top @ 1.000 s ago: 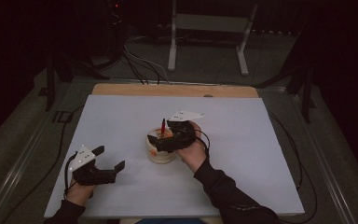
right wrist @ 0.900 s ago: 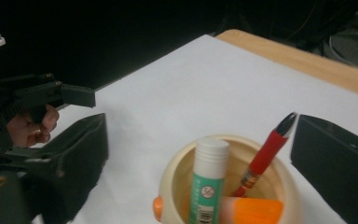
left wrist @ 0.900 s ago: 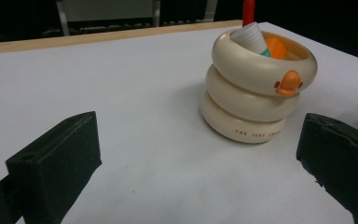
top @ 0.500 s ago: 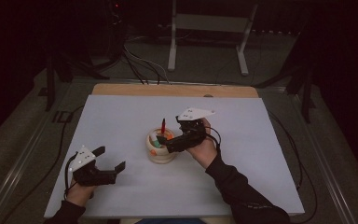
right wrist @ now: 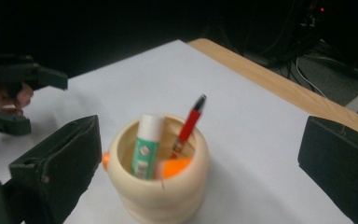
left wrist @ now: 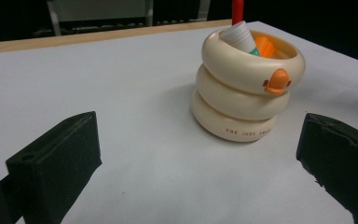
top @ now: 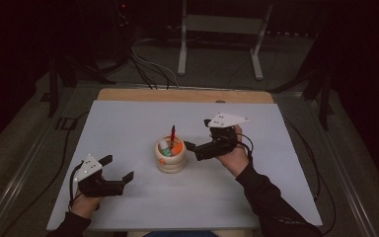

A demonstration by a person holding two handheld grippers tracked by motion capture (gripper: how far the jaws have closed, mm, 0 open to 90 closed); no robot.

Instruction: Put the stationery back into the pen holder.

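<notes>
Item: pen holder (top: pixel 170 157), cream, moulded as three stacked rounded rings with a small orange duck bill (left wrist: pixel 277 81) on the top ring; smooth, glossy, printed lettering on the lowest ring. It is stood upright near the middle of the white table sheet (top: pixel 128 123).

Contents: a red pen (right wrist: pixel 188 123), slim and leant against the rim toward 12 o'clock; a glue stick (right wrist: pixel 145 145), cylindrical, with white cap and green label; an orange item beneath, not identifiable.

Right gripper (top: pixel 192 150): held at 3 o'clock of the holder, just beside it; its black jaws have just been opening and stand wide, nothing between them, judged a release after a deposit.

Left gripper (top: pixel 117 170): rested at 8 o'clock, well apart, jaws spread and empty, judged idle.

Surround: wooden table edge (top: pixel 177 95) at 12 o'clock.
</notes>
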